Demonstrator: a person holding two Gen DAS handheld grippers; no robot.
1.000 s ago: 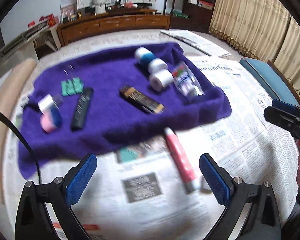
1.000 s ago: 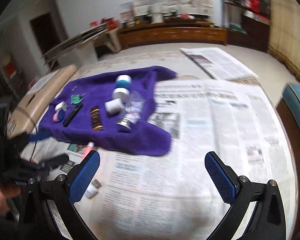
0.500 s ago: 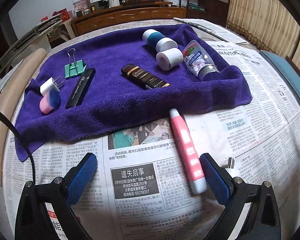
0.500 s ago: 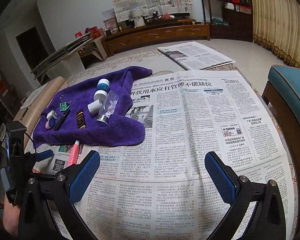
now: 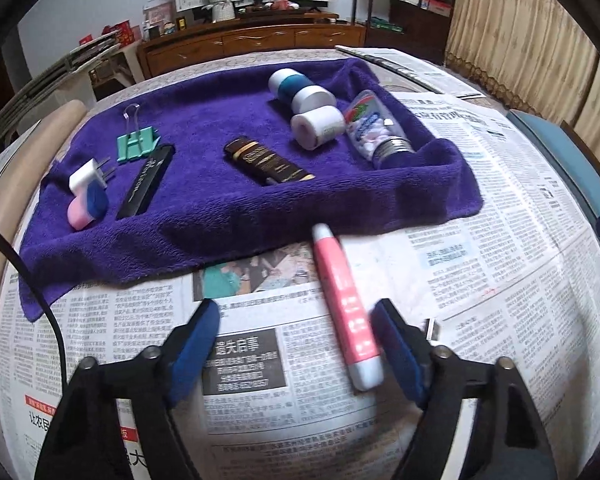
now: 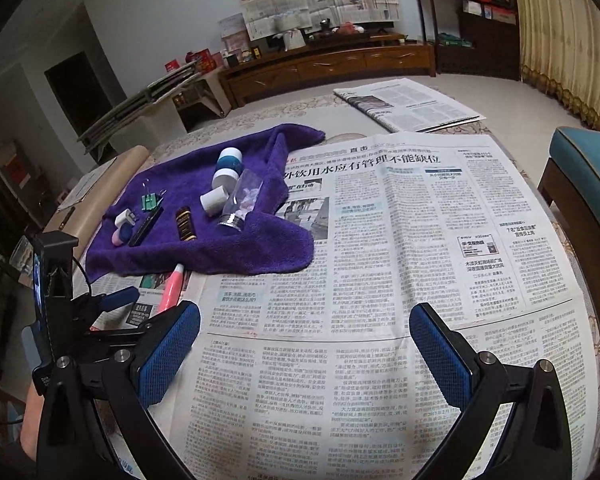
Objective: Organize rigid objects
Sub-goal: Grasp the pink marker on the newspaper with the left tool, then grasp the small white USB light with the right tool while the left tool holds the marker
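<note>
A pink and white tube (image 5: 345, 307) lies on the newspaper just in front of the purple towel (image 5: 204, 216). My left gripper (image 5: 296, 320) is open, its jaws partly narrowed, with the tube's near end against the inside of the right finger (image 5: 396, 344). The tube also shows in the right wrist view (image 6: 171, 288). On the towel lie a green binder clip (image 5: 136, 145), a black stick (image 5: 146, 186), a brown box (image 5: 266, 161), white rolls (image 5: 314, 125), a pill bottle (image 5: 374, 132) and a white plug (image 5: 87, 178). My right gripper (image 6: 306, 334) is open and empty over the newspaper.
Newspaper (image 6: 400, 240) covers the table. A blue-cushioned chair (image 6: 584, 184) stands at the right edge. A beige roll (image 5: 4, 184) lies along the table's left side. A small white bit (image 5: 432, 328) lies right of the left gripper.
My left gripper has narrowed and come down around the tube's near end. The right gripper has lowered and steadied over the newspaper.
</note>
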